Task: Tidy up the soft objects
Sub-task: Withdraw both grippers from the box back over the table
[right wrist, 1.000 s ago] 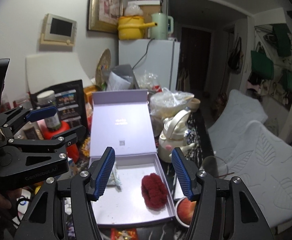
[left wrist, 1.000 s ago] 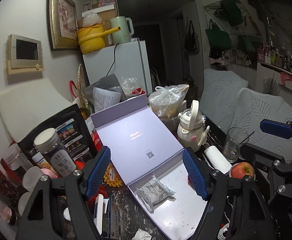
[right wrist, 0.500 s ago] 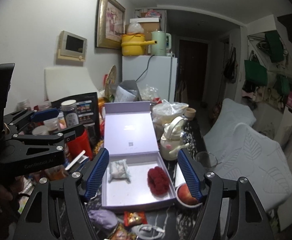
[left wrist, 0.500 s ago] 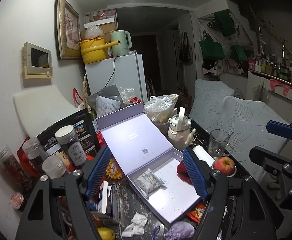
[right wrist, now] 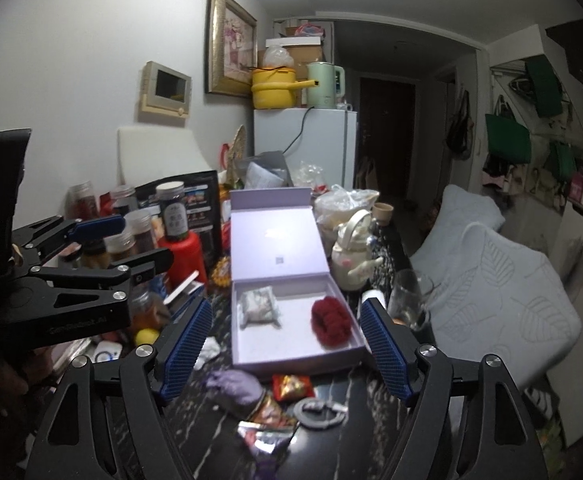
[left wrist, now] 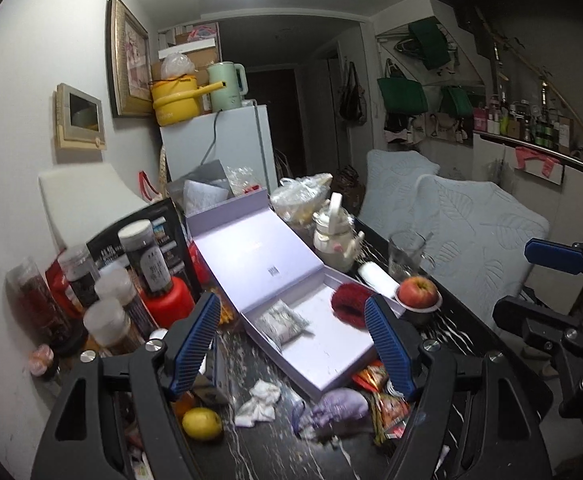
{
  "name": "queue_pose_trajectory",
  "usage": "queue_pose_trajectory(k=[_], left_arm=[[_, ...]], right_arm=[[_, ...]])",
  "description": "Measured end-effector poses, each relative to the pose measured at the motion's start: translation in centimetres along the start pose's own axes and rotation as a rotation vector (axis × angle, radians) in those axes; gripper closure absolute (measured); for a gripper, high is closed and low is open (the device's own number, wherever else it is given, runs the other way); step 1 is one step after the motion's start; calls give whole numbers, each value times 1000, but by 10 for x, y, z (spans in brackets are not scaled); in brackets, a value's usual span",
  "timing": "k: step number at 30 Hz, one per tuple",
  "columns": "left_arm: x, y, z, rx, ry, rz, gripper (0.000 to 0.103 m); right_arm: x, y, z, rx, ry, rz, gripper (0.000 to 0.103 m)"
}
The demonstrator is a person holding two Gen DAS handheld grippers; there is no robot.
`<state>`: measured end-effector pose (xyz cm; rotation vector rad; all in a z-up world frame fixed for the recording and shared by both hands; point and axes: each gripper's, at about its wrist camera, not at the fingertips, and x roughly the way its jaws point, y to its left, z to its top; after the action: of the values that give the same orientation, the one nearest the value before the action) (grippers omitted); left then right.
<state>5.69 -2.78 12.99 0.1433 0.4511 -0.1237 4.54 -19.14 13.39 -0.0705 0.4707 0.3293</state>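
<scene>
Both grippers (left wrist: 291,340) (right wrist: 285,344) hung wide open and empty above the lavender box (right wrist: 291,354), already holding red scrunchie (right wrist: 331,319) and patterned pouch (right wrist: 257,306). Next, seemingly: fetching the purple cloth (right wrist: 237,386) just before the box.

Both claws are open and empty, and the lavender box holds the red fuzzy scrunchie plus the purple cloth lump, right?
Not quite. The purple cloth lump is outside the lavender box, on the table in front of its near edge. Next to the red fuzzy scrunchie inside is a white patterned pouch. The right wrist view shows it. The left claw and right claw are open and empty.
</scene>
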Motion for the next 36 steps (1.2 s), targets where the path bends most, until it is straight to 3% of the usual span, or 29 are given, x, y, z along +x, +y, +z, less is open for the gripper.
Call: queue_pose_trajectory(k=[16,36], left_arm=[[-19,-9,-61,-34,100,-97,28],[5,-16,-136,-78,223,-172,28]], right_arm=[[-28,26,-66,15,58,9,25],[10,31,-145,84,185,68,25]])
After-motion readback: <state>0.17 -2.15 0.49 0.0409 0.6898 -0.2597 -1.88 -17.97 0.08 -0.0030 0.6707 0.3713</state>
